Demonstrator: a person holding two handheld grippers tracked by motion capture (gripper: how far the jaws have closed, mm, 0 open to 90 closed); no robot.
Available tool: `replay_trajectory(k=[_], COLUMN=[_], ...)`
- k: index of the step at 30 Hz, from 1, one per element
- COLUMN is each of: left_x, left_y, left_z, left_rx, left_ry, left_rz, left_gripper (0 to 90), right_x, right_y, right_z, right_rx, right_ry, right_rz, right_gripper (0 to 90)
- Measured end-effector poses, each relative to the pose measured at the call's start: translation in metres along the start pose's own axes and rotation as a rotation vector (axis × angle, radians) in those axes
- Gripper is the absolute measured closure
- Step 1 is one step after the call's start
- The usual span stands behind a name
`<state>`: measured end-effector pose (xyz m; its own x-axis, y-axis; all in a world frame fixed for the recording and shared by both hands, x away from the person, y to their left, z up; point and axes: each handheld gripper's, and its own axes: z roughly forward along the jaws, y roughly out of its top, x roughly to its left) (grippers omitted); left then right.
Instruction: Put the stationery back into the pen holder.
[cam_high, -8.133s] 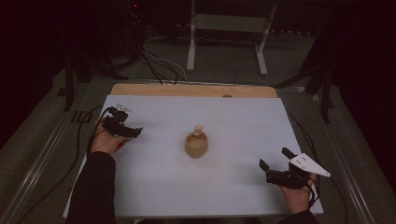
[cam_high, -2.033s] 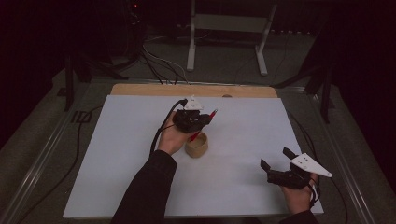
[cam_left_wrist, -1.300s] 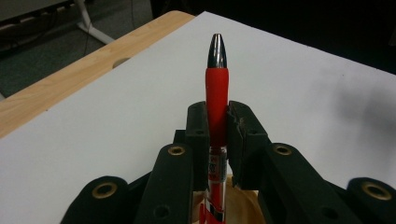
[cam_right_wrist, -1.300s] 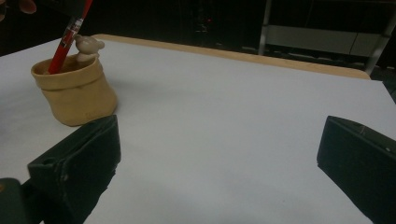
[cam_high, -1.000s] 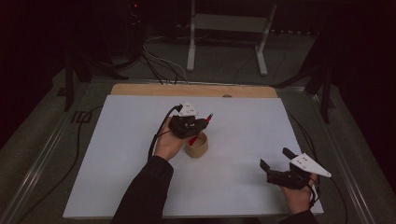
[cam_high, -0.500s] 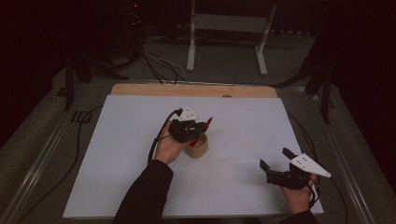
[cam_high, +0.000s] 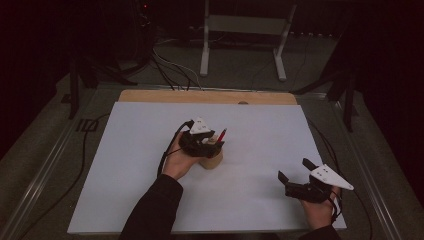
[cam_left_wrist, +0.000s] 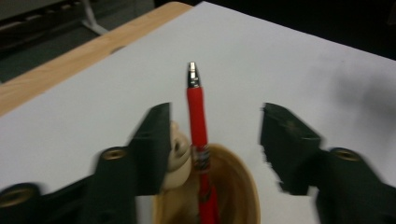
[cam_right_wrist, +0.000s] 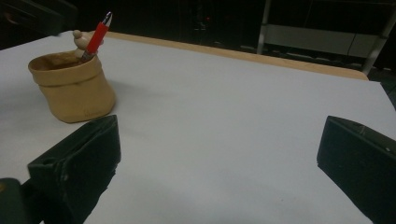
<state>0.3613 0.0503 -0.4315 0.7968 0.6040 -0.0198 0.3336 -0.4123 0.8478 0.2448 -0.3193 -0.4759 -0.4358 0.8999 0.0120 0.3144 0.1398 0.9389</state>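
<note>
A tan soft pouch stands upright in the middle of the white mat. A red pen leans in it, silver tip up, beside a cream knobbed piece. My left gripper hovers over the pouch's mouth. Its jaws have just been opening, and the pen stands between them with a gap on each side. In the left gripper view the pouch sits below my left gripper. My right gripper rests open near the front right of the mat. Its view has the pouch and pen far left, with nothing between the right gripper jaws.
The white mat lies on a table with a wooden strip along the far edge. A metal stand and cables are on the floor beyond. Metal rails run along both sides of the table.
The left gripper's jaws have spread apart and let go of the red pen, which now stands in the pouch. The right gripper has not moved.
</note>
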Motion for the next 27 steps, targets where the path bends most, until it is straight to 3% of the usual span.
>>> replay_trajectory(k=[4, 7, 8, 11, 14, 15, 17, 19, 23, 27], left_x=[-0.003, -0.002, -0.002, 0.002, 0.003, 0.003, 0.004, 0.004, 0.009, 0.011], left_y=[-0.009, -0.021, -0.021, -0.047, -0.06, -0.078, -0.095, -0.111, -0.136, -0.14], left_z=[-0.028, -0.053, -0.053, -0.087, -0.101, -0.119, -0.133, -0.145, -0.162, -0.166], left_rx=[-0.038, -0.076, -0.076, -0.103, -0.12, -0.132, -0.146, -0.146, -0.181, -0.206], left_ry=[0.109, 0.163, 0.163, 0.239, 0.275, 0.338, 0.364, 0.419, 0.45, 0.467], left_rz=[0.0, -0.027, -0.027, -0.064, -0.084, -0.086, -0.108, -0.107, -0.177, -0.195], left_gripper=[20.2, 12.5, 9.0, 1.3, 0.2, 0.2, 0.2, 0.2, 0.3, 0.3], right_x=[0.0, 0.0, 0.0, 0.001, 0.002, 0.002, 0.002, 0.002, 0.003, 0.003], right_y=[0.0, 0.0, 0.0, 0.0, 0.0, 0.0, -0.001, -0.001, -0.001, -0.001], right_z=[0.0, 0.0, 0.0, 0.0, 0.0, 0.0, 0.001, 0.001, 0.001, 0.001], right_rx=[-0.001, -0.003, -0.003, -0.001, -0.003, -0.004, -0.003, -0.003, 0.002, 0.004], right_ry=[0.002, 0.003, 0.003, 0.006, 0.008, 0.009, 0.01, 0.011, 0.011, 0.01], right_rz=[0.002, 0.002, 0.002, 0.0, 0.003, 0.001, 0.001, 0.003, -0.002, -0.006], right_gripper=[0.2, 0.2, 0.2, 0.2, 0.2, 0.2, 0.2, 0.2, 0.2, 0.2])
